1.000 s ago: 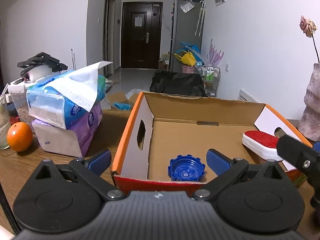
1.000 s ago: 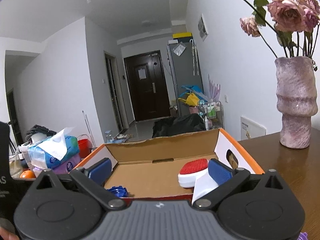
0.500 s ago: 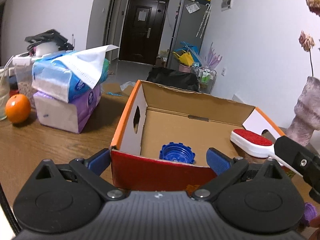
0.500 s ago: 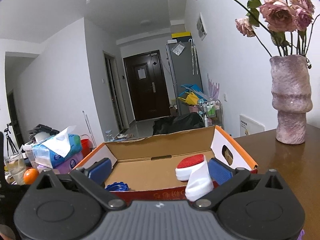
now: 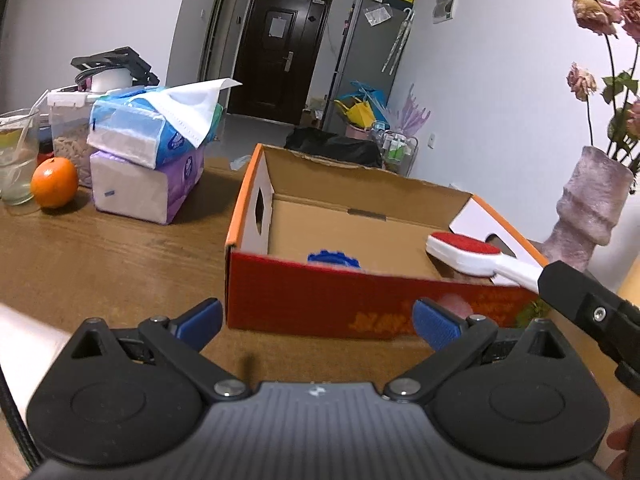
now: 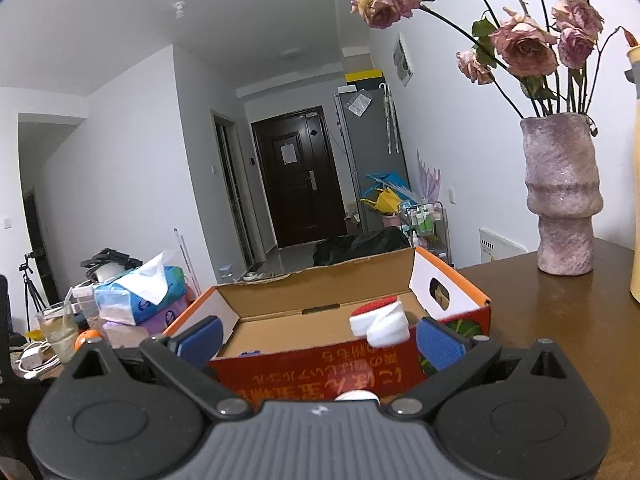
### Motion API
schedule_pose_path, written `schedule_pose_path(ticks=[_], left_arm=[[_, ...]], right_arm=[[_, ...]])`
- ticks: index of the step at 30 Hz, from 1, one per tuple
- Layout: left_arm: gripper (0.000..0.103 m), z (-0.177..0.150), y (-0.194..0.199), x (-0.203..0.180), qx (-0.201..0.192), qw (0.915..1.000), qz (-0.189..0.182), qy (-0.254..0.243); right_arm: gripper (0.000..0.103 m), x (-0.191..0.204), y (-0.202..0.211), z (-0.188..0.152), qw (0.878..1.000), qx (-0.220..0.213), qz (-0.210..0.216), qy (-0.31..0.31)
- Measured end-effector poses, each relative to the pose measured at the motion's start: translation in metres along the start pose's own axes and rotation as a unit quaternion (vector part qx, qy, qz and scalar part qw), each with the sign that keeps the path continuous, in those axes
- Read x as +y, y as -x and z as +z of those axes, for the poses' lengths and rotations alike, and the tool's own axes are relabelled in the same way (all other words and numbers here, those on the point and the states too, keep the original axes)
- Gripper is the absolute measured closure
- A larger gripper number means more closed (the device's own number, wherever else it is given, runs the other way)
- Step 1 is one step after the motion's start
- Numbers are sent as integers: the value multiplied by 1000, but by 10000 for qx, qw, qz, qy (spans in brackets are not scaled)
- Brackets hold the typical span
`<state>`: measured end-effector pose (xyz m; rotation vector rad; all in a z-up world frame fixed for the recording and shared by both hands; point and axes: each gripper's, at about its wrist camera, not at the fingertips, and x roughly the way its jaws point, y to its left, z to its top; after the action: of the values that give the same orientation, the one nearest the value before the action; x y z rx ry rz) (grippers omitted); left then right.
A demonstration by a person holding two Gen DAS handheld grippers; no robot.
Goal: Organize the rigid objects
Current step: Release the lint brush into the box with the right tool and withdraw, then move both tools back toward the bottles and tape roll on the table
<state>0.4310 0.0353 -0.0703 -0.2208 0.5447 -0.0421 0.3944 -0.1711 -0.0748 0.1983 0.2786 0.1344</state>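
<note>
An open cardboard box (image 5: 360, 300) with a red front wall and orange rim stands on the wooden table. A blue ridged cap (image 5: 334, 259) lies on its floor, half hidden by the front wall. A white brush with a red pad (image 5: 464, 249) rests at the box's right end, its handle over the front rim. In the right wrist view the brush (image 6: 380, 322) sits just left of the right finger, apart from it. My left gripper (image 5: 318, 322) is open in front of the box. My right gripper (image 6: 320, 340) is open too, nothing between its fingers.
Two stacked tissue packs (image 5: 152, 160), an orange (image 5: 54, 182), a glass (image 5: 14, 156) and a food container stand at the left. A pink vase of dried roses (image 6: 562, 196) stands at the right. Bare wood (image 5: 100, 264) lies left of the box.
Both grippers have drawn back from over the box to in front of its red wall. The brush, earlier against the right finger, now lies free in the box.
</note>
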Motion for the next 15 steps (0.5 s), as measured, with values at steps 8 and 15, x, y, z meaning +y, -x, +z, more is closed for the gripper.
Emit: schedule_pose_path(ticks=[8,15], left_arm=[[0,-16,28,1,27,10000,15,-4],[0,-28,60,5,-42,10000,73,-37]], right_arm=[[0,-1,32,-8,10000,44,3,-12],[0,-2,63,-16,9999,127,-21,62]])
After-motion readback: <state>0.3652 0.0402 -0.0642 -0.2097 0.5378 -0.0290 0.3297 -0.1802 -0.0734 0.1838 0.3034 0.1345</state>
